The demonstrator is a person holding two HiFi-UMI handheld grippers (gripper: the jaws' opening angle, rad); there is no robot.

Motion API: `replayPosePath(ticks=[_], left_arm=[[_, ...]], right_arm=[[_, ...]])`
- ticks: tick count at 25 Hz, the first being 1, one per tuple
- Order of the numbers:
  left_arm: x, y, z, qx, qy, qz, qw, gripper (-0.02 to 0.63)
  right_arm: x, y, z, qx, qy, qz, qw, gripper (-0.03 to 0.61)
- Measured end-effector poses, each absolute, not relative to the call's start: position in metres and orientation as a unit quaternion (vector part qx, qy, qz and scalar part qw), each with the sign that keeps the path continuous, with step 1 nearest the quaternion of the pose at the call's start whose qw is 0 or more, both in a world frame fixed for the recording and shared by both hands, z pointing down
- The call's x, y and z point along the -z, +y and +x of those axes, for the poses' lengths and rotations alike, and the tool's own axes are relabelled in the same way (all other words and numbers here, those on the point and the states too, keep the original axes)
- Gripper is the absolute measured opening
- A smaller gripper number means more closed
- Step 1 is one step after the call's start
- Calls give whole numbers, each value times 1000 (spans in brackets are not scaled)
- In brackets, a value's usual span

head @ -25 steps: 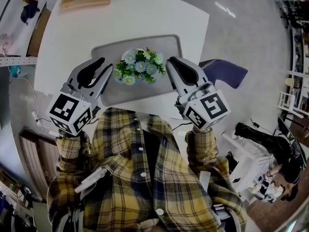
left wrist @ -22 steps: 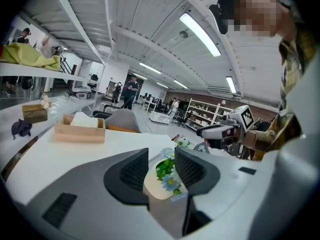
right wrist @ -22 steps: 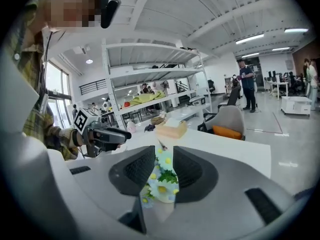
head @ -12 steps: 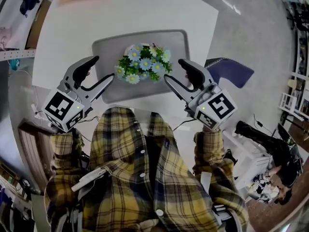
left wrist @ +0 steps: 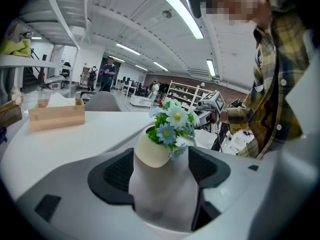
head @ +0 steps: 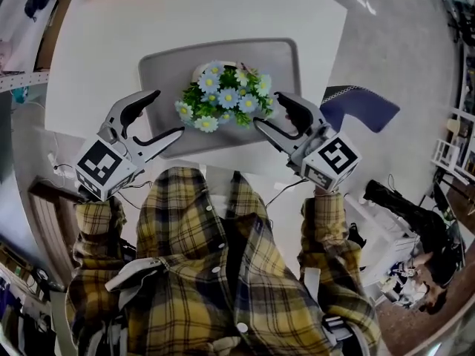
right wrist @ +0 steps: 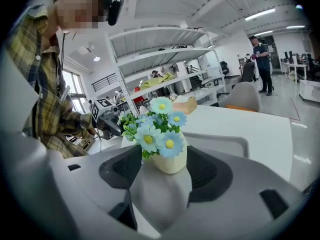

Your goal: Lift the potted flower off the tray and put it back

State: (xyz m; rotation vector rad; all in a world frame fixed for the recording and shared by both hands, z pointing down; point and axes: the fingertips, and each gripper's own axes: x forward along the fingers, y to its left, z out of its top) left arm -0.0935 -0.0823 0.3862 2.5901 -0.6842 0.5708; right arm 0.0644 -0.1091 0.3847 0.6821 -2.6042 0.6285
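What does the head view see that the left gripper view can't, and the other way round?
Only the head view shows the dark blue chair beside the table. Only the left gripper view shows the ceiling lights and people standing far off. Both show the potted flower sitting on the grey tray, on the white table.

The left gripper is held at near left and the right gripper at near right. Both tilt downward and angle in toward each other, with their marker cubes nearest the body. Each gripper's jaws have just been opening and stand well apart, with nothing pressed between the pads. Plaid-sleeved forearms run back from both grippers to the torso.
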Motion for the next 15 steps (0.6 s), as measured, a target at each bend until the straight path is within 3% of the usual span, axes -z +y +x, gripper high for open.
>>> replayPosePath(ticks=[10,15], left_arm=[[-417,-85,-75,-223,-218,933,178,356],[-427,-96,-65,-214,-217,937,172,374]], right_arm=[[-407,-111,41,-195,-945,191,179,280],[-413,-117,32,-184,-951,182,172,324]])
